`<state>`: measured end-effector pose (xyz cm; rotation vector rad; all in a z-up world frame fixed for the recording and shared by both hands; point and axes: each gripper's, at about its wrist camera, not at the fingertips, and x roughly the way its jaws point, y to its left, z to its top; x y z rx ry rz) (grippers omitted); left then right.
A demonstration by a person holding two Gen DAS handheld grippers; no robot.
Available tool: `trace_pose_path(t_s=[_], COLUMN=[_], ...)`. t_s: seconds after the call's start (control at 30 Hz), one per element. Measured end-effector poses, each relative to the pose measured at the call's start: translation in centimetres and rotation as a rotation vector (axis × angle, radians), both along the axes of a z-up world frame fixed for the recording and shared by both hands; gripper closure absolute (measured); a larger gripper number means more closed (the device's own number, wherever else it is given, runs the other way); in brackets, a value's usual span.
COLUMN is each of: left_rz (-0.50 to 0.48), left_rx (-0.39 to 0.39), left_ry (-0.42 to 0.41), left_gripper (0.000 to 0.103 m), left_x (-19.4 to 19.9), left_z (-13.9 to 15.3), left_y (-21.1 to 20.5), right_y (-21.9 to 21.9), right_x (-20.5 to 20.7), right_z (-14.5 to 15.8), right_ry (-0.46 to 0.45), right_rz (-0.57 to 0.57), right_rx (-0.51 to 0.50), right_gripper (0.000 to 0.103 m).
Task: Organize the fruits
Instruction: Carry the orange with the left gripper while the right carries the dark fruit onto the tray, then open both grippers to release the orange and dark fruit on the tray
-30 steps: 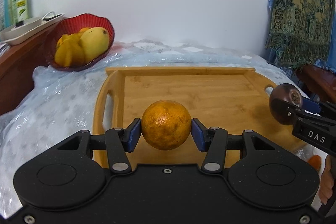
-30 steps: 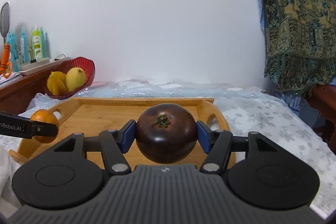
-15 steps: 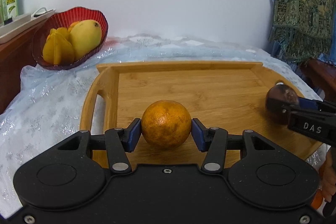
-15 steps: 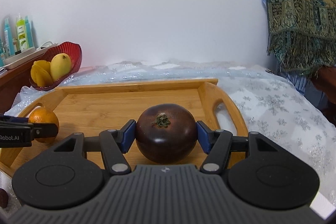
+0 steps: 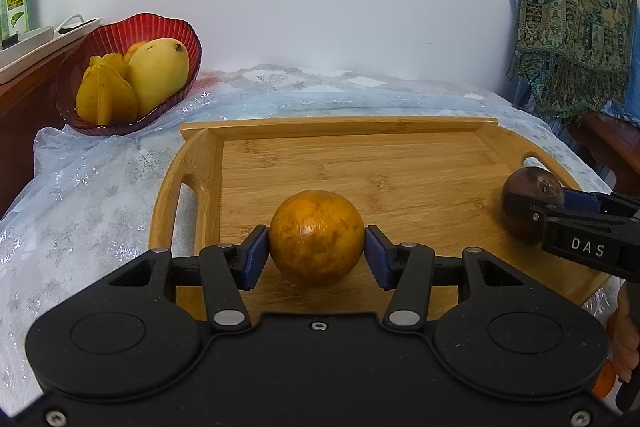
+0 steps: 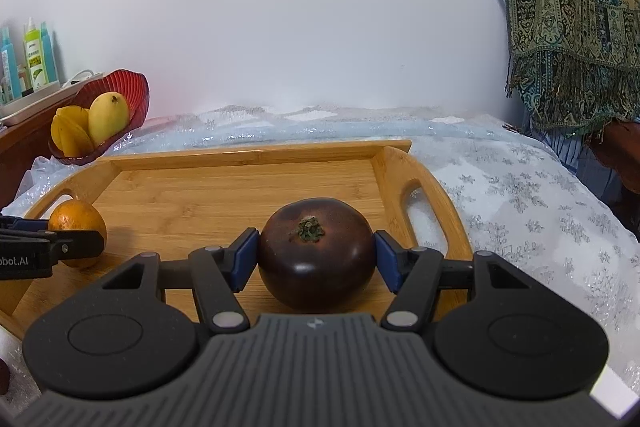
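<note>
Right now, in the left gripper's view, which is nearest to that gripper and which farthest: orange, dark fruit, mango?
1. orange: between the left gripper pads, over the tray.
2. dark fruit: right, near tray edge.
3. mango: far left, in red bowl.

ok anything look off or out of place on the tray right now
Nothing stands out. The orange and the dark tomato sit intact on the bamboo tray, each clamped in a tool, and the tray lies flat and unspilled.
</note>
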<state>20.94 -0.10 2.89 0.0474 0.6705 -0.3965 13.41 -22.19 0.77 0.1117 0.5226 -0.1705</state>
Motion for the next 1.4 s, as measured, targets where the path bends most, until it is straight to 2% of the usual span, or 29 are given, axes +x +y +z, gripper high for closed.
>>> trace_pose_path(t_s=[0.47, 0.97, 1.07, 1.23, 1.4], left_rz=[0.009, 0.014, 0.016, 0.012, 0.002], left_rx=[-0.042, -0.014, -0.014, -0.017, -0.023], left_ry=[0.017, -0.015, -0.016, -0.029, -0.037], left_gripper=[0.052, 0.049, 0.046, 0.031, 0.023], left_x=[0.8, 0.6, 0.5, 0.2, -0.3], left_z=[0.0, 0.1, 0.2, 0.5, 0.8], left_y=[0.5, 0.3, 0.3, 0.3, 0.4], right_y=[-0.4, -0.4, -0.3, -0.4, 0.0], right_x=[0.0, -0.1, -0.1, -0.2, -0.5], right_z=[0.2, 0.3, 0.3, 0.3, 0.5], right_ry=[0.015, 0.01, 0.011, 0.009, 0.002], right_rz=[0.011, 0.01, 0.013, 0.017, 0.031], right_rx=[0.013, 0.0, -0.008, 0.006, -0.011], right_gripper=[0.038, 0.032, 0.029, 0.022, 0.016])
